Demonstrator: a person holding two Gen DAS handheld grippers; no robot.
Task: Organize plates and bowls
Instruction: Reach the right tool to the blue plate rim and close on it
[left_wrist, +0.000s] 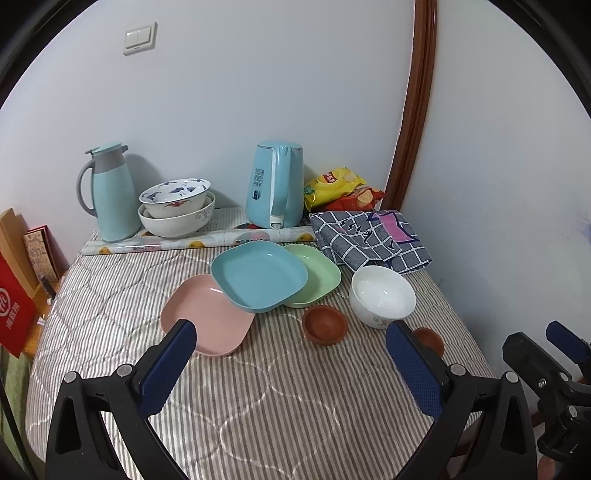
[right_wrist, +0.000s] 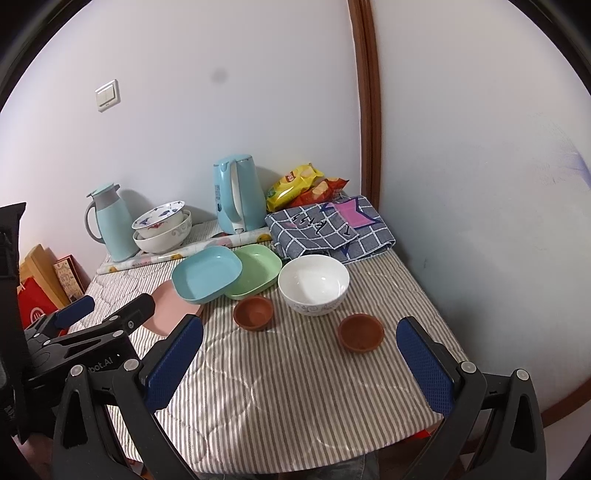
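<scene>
- Left gripper (left_wrist: 290, 345): jaws wide apart, empty, hovering short of the square blue plastic plate (left_wrist: 258, 277).
- Right gripper (right_wrist: 300, 338): jaws spread, empty; the round white ceramic bowl (right_wrist: 313, 283) sits just right of that plate.

Only "bot.AI" reads, in white on the left claw (right_wrist: 107, 314) body.

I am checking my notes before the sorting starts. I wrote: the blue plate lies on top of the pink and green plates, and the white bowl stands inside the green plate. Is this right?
Not quite. The blue plate does overlap the pink plate and green plate, but the white bowl stands on the striped cloth beside the green plate, not inside it. The right wrist view shows this most clearly.
</scene>
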